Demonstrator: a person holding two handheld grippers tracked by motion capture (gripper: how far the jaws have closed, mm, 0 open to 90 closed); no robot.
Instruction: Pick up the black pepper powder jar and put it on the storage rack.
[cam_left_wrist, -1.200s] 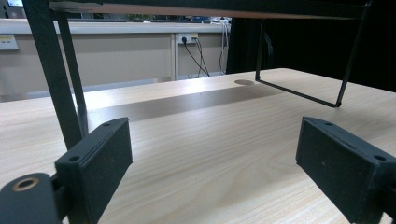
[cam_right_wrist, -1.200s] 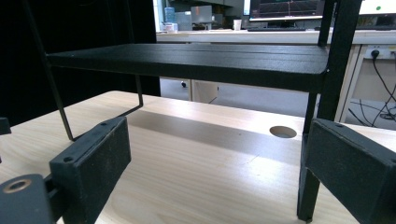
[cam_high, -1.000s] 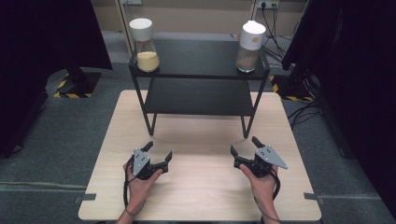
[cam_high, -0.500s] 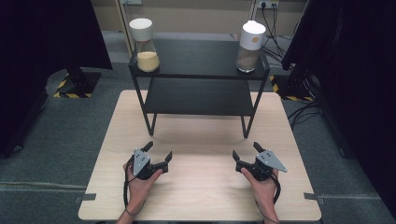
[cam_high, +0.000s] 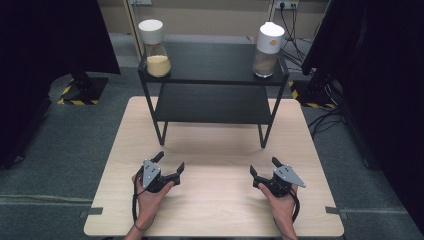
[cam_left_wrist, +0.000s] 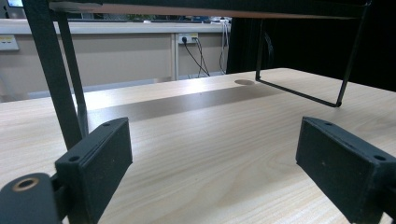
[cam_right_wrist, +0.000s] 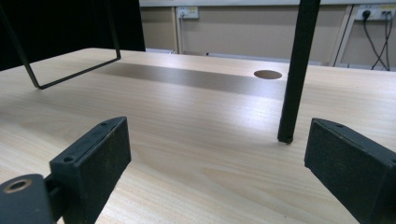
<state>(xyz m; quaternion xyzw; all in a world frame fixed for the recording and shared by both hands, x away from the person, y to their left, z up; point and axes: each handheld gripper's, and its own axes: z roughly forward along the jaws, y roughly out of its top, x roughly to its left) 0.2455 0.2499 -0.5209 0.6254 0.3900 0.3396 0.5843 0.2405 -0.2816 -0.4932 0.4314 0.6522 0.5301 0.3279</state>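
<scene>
A black two-tier shelf (cam_high: 212, 80) stands at the back of the wooden table (cam_high: 215, 200). On its top sit a glass jar with a white lid and yellow contents (cam_high: 154, 42) at the left and a white-lidded jar with brown contents (cam_high: 266, 44) at the right. My left gripper (cam_high: 169, 161) rests open on the table near the front left, nothing between its jaws. My right gripper (cam_high: 264, 166) rests open near the front right, also empty. In the left gripper view the shelf's leg (cam_left_wrist: 58, 79) rises close ahead; in the right gripper view a shelf leg (cam_right_wrist: 295, 74) stands just beyond the jaws.
Dark curtains hang at both sides. Black stands with yellow-striped bases (cam_high: 80, 92) sit on the grey floor left and right of the table. Cables (cam_high: 292, 30) trail from wall sockets behind the shelf. A round hole (cam_right_wrist: 268, 74) is in the tabletop under the shelf.
The right gripper has shifted slightly and its jaws have turned a little. The left gripper has stayed where it was.
</scene>
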